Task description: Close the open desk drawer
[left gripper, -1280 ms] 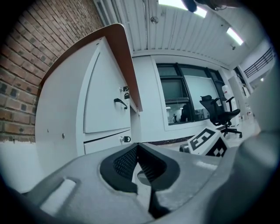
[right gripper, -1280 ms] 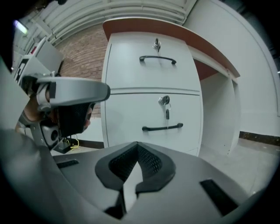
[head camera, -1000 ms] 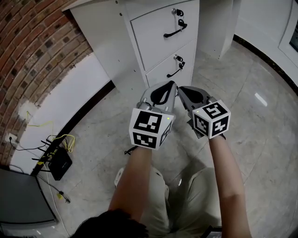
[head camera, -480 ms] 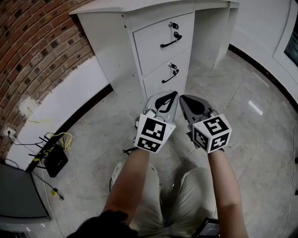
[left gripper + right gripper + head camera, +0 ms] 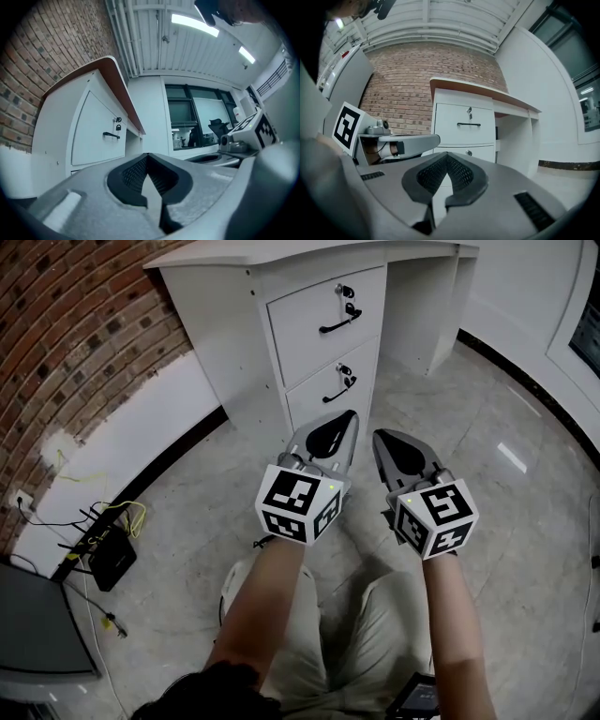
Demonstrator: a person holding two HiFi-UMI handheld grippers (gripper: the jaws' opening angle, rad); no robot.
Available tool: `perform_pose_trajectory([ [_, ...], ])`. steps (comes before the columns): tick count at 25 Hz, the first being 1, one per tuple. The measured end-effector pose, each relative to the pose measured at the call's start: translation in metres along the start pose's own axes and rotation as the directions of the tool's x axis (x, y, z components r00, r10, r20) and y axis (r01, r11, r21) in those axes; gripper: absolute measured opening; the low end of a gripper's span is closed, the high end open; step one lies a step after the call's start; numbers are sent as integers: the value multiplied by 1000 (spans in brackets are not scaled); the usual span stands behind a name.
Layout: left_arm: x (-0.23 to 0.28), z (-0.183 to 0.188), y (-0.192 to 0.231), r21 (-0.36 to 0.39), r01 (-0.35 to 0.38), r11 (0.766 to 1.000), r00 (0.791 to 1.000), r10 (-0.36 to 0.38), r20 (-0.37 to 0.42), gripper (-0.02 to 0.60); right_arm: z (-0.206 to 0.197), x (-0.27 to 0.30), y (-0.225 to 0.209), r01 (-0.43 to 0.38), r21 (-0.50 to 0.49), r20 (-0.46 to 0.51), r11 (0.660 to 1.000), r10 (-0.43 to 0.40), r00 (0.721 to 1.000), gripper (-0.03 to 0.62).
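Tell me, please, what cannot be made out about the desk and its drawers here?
Right gripper view: the right gripper covers most of the lower drawer, handle included.
Left gripper view: the left gripper hides nearly all of that drawer; only the upper drawer shows.
Head view: the desk top is cut off by the upper edge.
Head view: the key in the upper lock is too small for detail.
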State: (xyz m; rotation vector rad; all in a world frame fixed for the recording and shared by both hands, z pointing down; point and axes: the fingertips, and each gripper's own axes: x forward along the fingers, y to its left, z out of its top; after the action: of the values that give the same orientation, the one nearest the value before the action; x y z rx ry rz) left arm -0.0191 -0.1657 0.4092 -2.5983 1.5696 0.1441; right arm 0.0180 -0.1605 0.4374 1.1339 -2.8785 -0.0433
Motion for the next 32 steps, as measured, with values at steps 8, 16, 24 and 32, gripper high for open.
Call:
perform_pose_trajectory([
  [8,-10,15,-26,41,6,999,999,-7,31,5,24,-19,11,-5,-44,30,999,6,1000,9],
  [16,-14,27,-36,60,12,998,999,-15,45,5,33,-24,14,-15,-46,36,999,17,999,9],
  [24,-12,27,-32,49,3,999,999,-5,41,5,31,-22,17,0,-56,19,998,1,1000,9],
  [32,-6,24,-40,53,19,998,999,-21,41,5,31,-25,8,24,-44,27,999,-23,999,9],
])
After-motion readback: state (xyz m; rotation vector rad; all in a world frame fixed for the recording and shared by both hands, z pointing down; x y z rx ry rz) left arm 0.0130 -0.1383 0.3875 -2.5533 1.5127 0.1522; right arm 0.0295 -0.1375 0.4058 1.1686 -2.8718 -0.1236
